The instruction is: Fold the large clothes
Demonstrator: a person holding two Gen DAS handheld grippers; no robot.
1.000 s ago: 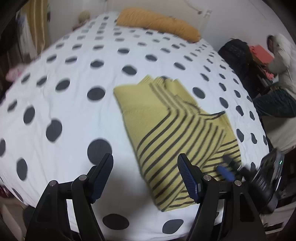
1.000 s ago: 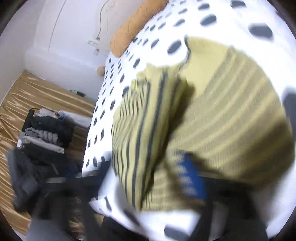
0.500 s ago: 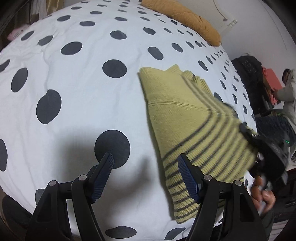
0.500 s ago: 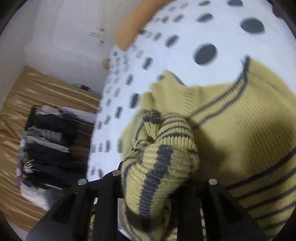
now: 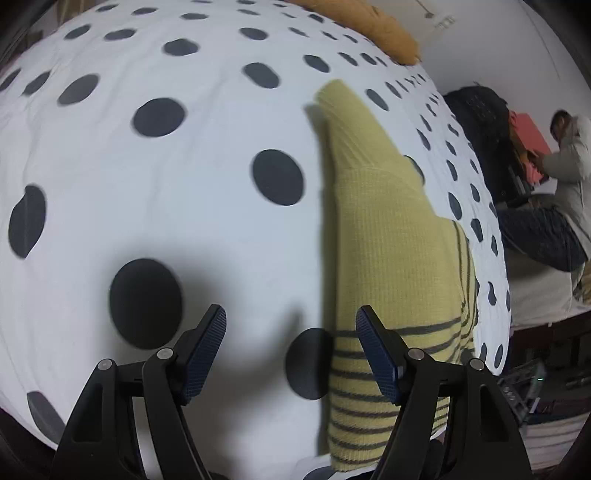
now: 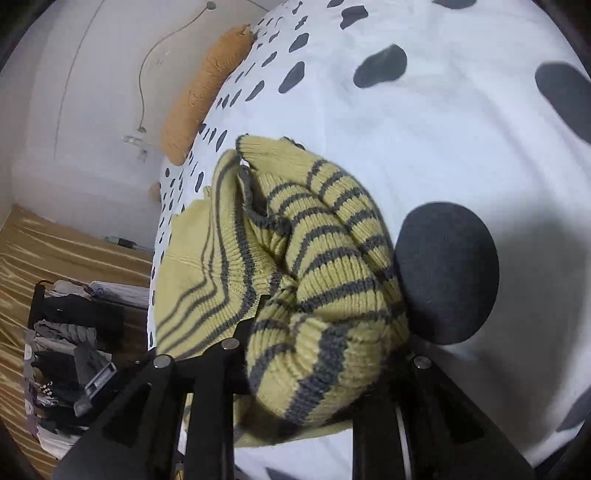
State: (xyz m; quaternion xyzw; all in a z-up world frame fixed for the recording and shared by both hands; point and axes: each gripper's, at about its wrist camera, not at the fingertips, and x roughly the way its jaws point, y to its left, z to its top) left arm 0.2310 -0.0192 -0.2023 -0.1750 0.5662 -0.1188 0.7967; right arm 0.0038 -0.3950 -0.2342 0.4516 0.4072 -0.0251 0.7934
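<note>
A yellow knit sweater with dark grey stripes (image 5: 388,251) lies folded on a white bedspread with black dots (image 5: 147,177). My left gripper (image 5: 291,350) is open and empty, low over the bedspread, its right finger at the sweater's left edge. In the right wrist view the sweater (image 6: 325,280) is bunched up between my right gripper's fingers. My right gripper (image 6: 317,365) is shut on a thick striped fold; its fingertips are hidden by the knit.
An orange pillow (image 5: 391,33) lies at the bed's far end, also in the right wrist view (image 6: 207,92). A seated person (image 5: 565,166) and a dark bag (image 5: 480,122) are right of the bed. A rack of folded clothes (image 6: 70,332) stands beside the bed.
My right gripper carried the striped part of the sweater over, so the plain yellow side now shows on top. My left gripper dropped closer to the sweater's left edge and stayed open.
</note>
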